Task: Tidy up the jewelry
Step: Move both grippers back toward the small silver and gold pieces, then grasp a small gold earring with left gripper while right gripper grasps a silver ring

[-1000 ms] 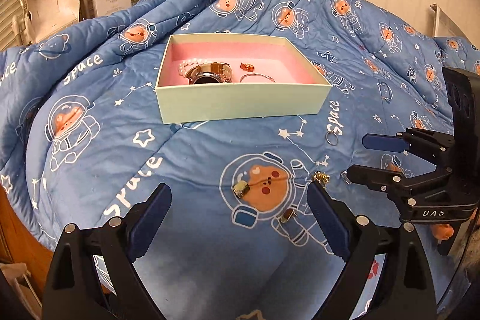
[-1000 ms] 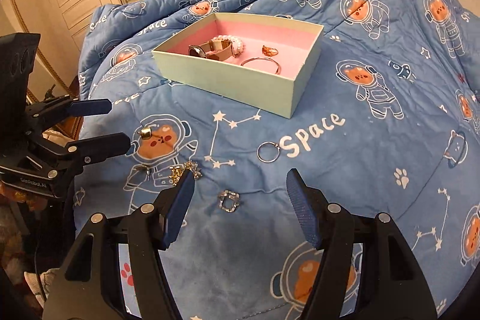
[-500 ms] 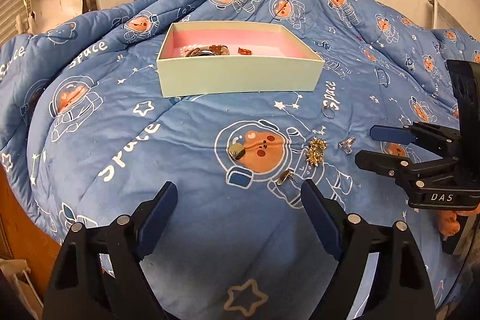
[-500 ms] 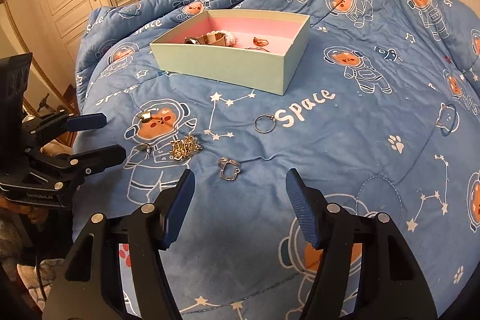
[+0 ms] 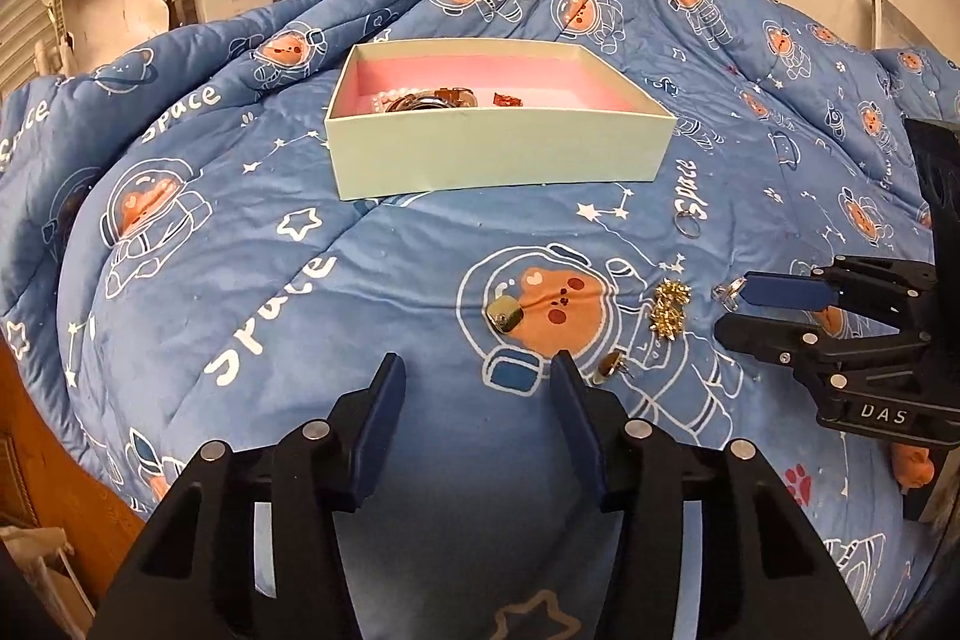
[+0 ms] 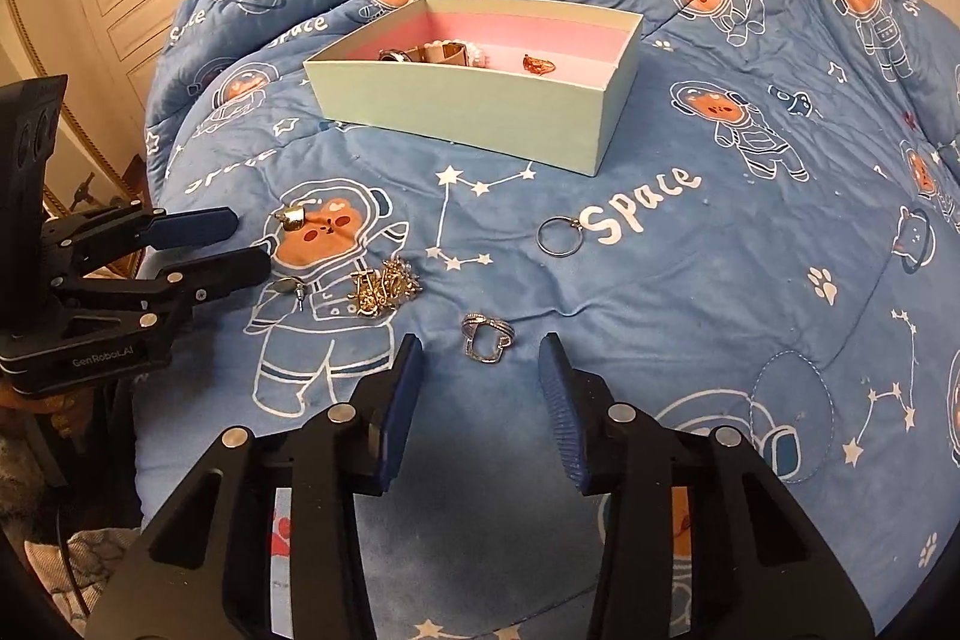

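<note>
Both your grippers have narrowed since before, yet each stays parted: left gripper [image 5: 477, 367] above the plush quilt [image 5: 372, 280], right gripper [image 6: 480, 361] straddling the openwork silver ring [image 6: 487, 335]. Nothing is clamped.

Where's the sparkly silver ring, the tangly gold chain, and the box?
silver ring [image 6: 487, 337], right wrist view, on its band.
gold chain [image 6: 384, 286], right wrist view, middle of the tangle.
box [image 6: 456, 106], right wrist view, on its green front wall.

Shiny metal ring [image 6: 486, 337], soft cloth quilt [image 6: 690, 292]
</note>
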### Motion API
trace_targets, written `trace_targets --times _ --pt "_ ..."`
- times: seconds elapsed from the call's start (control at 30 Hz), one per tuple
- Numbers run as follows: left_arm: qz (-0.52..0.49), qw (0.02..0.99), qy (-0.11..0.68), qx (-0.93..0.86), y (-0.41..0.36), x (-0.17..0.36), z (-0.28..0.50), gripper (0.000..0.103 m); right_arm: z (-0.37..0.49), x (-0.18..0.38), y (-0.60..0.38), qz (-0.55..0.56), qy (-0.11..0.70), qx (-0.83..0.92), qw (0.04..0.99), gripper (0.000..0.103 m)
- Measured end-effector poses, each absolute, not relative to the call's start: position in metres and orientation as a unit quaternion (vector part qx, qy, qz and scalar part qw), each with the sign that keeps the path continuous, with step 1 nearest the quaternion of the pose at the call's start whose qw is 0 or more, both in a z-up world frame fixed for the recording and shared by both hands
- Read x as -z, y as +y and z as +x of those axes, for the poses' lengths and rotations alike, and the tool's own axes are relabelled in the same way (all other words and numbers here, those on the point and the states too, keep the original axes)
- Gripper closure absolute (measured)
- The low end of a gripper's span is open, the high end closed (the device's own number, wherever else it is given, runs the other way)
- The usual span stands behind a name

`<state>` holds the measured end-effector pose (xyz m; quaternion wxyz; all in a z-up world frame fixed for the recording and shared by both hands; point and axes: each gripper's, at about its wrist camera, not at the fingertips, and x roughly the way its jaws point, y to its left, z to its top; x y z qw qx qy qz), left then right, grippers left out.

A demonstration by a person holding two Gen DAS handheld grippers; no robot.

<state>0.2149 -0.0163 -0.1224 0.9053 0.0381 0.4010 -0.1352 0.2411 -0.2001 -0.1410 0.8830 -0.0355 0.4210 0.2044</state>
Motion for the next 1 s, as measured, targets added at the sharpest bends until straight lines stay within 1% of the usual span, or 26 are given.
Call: trace_targets --times 0.07,0.27,0.33,0.43,1.0 --pt "0.044 0.904 0.403 0.136 -0.017 0.123 0.221 0.059 0.243 0.142 -0.198 -0.037 0.423 -0.201 0.883 0.069" --pt "0.065 0.900 0.405 0.144 -0.027 0.126 0.237 0.073 0.248 0.144 -0.194 -0.030 0.427 -0.198 0.882 0.079" --pt "0.068 0.899 0.407 0.150 -0.031 0.125 0.239 0.082 0.249 0.144 -0.194 -0.028 0.428 -0.198 0.881 0.083" --pt "0.071 0.897 0.408 0.155 -0.035 0.125 0.238 0.091 0.249 0.145 -0.194 -0.026 0.428 -0.199 0.881 0.084" --pt "0.074 0.901 0.394 0.167 -0.047 0.111 0.219 0.092 0.246 0.140 -0.199 -0.010 0.427 -0.214 0.879 0.084"
